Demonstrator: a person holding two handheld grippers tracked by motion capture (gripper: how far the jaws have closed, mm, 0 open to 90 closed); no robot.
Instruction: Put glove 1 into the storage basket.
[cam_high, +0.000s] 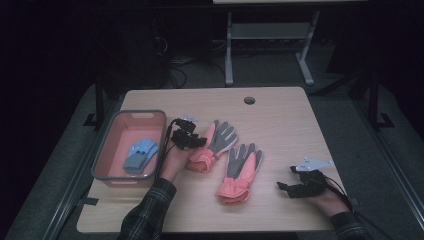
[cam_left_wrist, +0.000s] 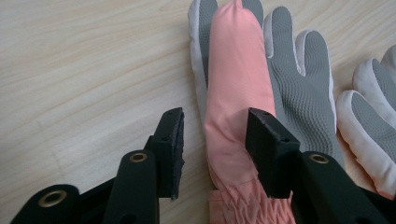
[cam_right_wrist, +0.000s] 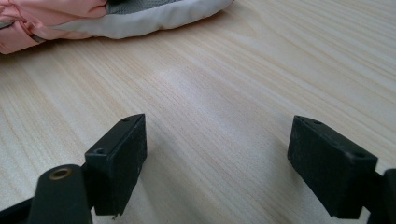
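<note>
High view. One wooden table (cam_high: 280, 125), with one round hole near its far edge. One pink basin (cam_high: 116, 172) with a grey rim is set at the table's left; one pale blue glove (cam_high: 140, 155) is seen inside it, though whether a second lies under it cannot be told. Two pink-and-grey gloves are laid palm-up at the middle: the left glove (cam_high: 216, 142) and, just beside it, the right glove (cam_high: 240, 172). The left gripper (cam_high: 192, 141) is held at the left glove's pink edge, between the basin and the gloves. The right gripper (cam_high: 286, 187) is rested near the table's right front, well apart from both gloves. No brand, label or writing can be read.

Left gripper view. The left gripper (cam_left_wrist: 215, 140) is seen with its jaws partly open, set astride the left glove (cam_left_wrist: 236, 84) at its pink thumb; a gap is visible on the left side, and nothing is gripped. Part of the right glove (cam_left_wrist: 373, 126) is seen at the right edge. No writing is legible.

Right gripper view. The right gripper (cam_right_wrist: 217, 158) is shown wide open over bare wood, with nothing between its jaws. One glove (cam_right_wrist: 93, 16) is seen at the top left. No markings are legible.
</note>
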